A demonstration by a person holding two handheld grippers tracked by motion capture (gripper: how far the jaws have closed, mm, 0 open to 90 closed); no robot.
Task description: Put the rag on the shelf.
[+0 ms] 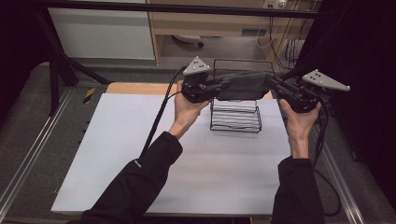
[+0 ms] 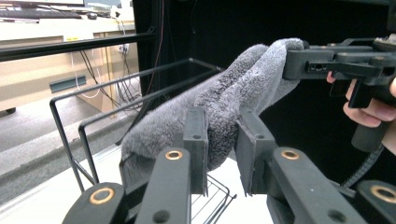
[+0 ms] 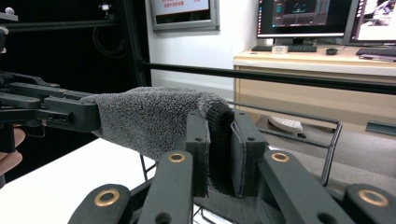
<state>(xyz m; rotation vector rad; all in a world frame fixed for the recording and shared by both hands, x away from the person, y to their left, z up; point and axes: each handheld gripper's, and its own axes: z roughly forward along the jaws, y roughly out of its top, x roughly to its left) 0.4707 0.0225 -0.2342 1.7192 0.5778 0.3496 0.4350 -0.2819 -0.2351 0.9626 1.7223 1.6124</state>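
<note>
High view: the person's two forearms come in from the bottom edge; the left gripper (image 1: pixel 211 89) and the right gripper (image 1: pixel 275 88) face each other above the far part of the white table (image 1: pixel 187 154), and a grey towel (image 1: pixel 243 85) is stretched between them, one end in each; the towel hangs directly over the top of a black wire rack (image 1: pixel 235 116) that stands upright on the table, well back from the person; a grey three-cornered plate sits on top of each gripper, and a black cable trails from the left one down along the sleeve.

Left gripper view: the two black jaws rise from the bottom edge with the near end of the towel (image 2: pixel 224 107) between them; the left jaw lies against the fluffy cloth, while a narrow gap shows at the right jaw, so the hold looks loose and I cannot tell whether it is clenched; the towel runs up and away to the right gripper (image 2: pixel 299 56), which is clamped on its far end; the rack's wire frame (image 2: pixel 79 130) stands just beside and below the cloth.

Right gripper view: the jaws pinch a folded end of the towel (image 3: pixel 154 116) tightly, the cloth bunched between the pads; the towel spans leftward to the left gripper (image 3: pixel 93 114); the rack's wire (image 3: pixel 331 144) lies below and behind.
</note>
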